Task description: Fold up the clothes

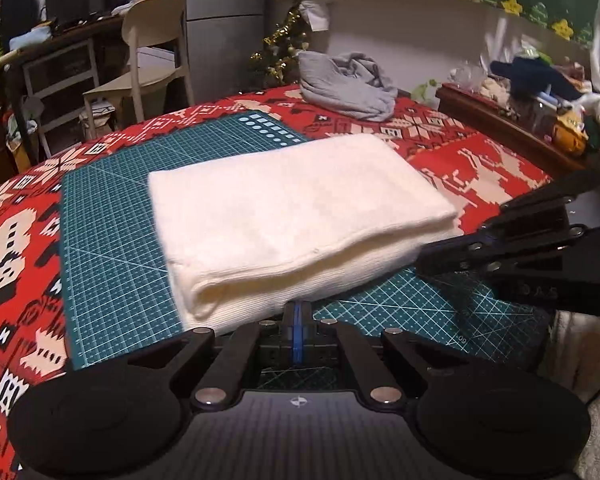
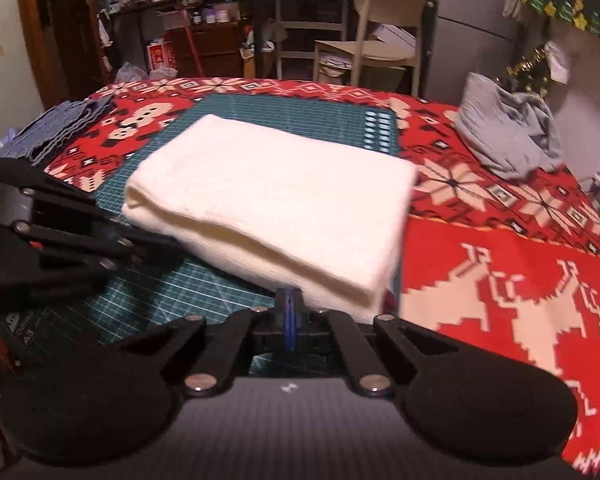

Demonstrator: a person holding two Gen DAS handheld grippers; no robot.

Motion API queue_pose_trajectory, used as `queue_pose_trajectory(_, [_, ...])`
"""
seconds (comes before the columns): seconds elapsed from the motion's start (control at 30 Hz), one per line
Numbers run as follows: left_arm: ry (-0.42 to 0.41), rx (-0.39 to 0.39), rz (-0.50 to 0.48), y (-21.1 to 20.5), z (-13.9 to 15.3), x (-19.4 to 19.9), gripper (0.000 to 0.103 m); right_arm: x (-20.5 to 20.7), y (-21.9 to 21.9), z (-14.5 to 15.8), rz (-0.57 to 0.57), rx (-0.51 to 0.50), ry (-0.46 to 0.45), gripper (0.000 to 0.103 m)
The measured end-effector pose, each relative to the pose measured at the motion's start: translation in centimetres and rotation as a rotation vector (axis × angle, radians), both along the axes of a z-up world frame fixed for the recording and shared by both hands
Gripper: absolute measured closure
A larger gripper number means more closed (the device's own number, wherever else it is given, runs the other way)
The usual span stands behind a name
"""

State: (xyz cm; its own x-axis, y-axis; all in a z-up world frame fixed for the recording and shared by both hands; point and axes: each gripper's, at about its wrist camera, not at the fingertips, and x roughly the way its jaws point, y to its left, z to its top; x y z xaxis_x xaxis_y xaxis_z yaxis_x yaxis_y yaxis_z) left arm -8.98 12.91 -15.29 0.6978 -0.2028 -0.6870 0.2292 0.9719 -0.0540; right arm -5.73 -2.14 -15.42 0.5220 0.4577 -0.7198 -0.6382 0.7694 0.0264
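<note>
Cutting mat (image 2: 204,280) corner — marked "A3".

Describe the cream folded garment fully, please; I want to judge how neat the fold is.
The cream garment is a soft, finely ribbed knit, folded into a thick, tidy rectangle of several layers. Its near long edge is rounded and stacked; its top is smooth. It lies flat on the green cutting mat, its far right corner reaching over the red patterned tablecloth. The left gripper and right gripper, both shut, sit at its near edge; whether they pinch the cloth is unclear.
</note>
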Motion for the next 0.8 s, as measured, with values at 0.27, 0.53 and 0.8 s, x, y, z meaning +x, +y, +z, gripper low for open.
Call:
queue_pose_trajectory(0.27, [0.011,0.01,-0.032,-0.3,0.1,0.3,0.103,-1.1,4.5,0.4,0.143,-0.02,-0.032,0.099])
queue_pose_trajectory(0.53, [0.026,-0.016,0.034,2.4,0.4,-0.3,0.103,0.5,2.0,0.4,0.046,-0.004,0.017,0.103])
queue_pose_trajectory(0.8, [0.024,-0.044,0.117,4.5,0.6,-0.4,0.103,1.9,-2.1,0.1,-0.083,-0.006,0.037,0.103])
